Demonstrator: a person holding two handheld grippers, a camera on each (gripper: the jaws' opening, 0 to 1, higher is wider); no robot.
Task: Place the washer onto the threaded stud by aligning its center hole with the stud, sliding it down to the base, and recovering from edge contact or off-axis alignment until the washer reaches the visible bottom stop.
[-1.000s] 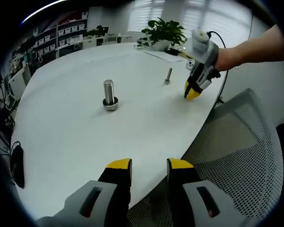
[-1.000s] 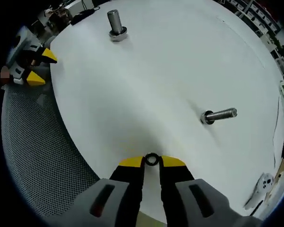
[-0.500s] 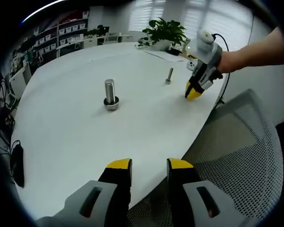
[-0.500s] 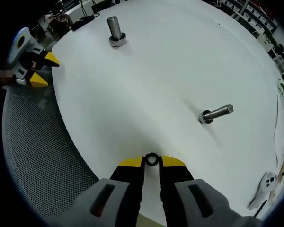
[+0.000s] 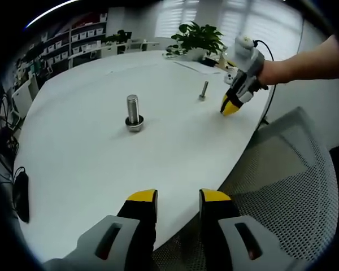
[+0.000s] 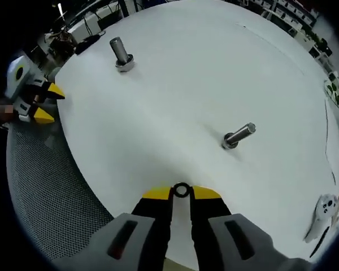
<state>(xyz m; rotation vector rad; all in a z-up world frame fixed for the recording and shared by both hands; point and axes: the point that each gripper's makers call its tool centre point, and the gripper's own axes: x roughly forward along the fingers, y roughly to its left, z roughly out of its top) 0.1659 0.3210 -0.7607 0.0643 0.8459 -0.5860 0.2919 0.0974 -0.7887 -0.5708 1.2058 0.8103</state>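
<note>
In the right gripper view my right gripper (image 6: 181, 192) is shut on a small dark washer (image 6: 181, 190), held at the yellow fingertips above the white table's near edge. A thin threaded stud (image 6: 239, 135) stands on the table a short way ahead and to the right. A thicker stud with a ring at its base (image 6: 121, 55) stands far off at the upper left. In the left gripper view my left gripper (image 5: 178, 197) is open over the table's rim, holding nothing. That view has the thick stud (image 5: 133, 112) in mid-table, the thin stud (image 5: 203, 90) beyond it, and the right gripper (image 5: 230, 106) just right of the thin stud.
A round white table (image 5: 79, 152) carries both studs. A grey mesh chair (image 5: 282, 186) sits against its edge. A potted plant (image 5: 195, 39) and papers lie at the far side. A black object (image 5: 20, 197) rests at the table's left rim. A white device (image 6: 322, 212) lies at the right.
The right gripper view has shifted: the thin stud now lies lower and further left, and the thick stud has moved left. In the left gripper view the right gripper has edged slightly upward.
</note>
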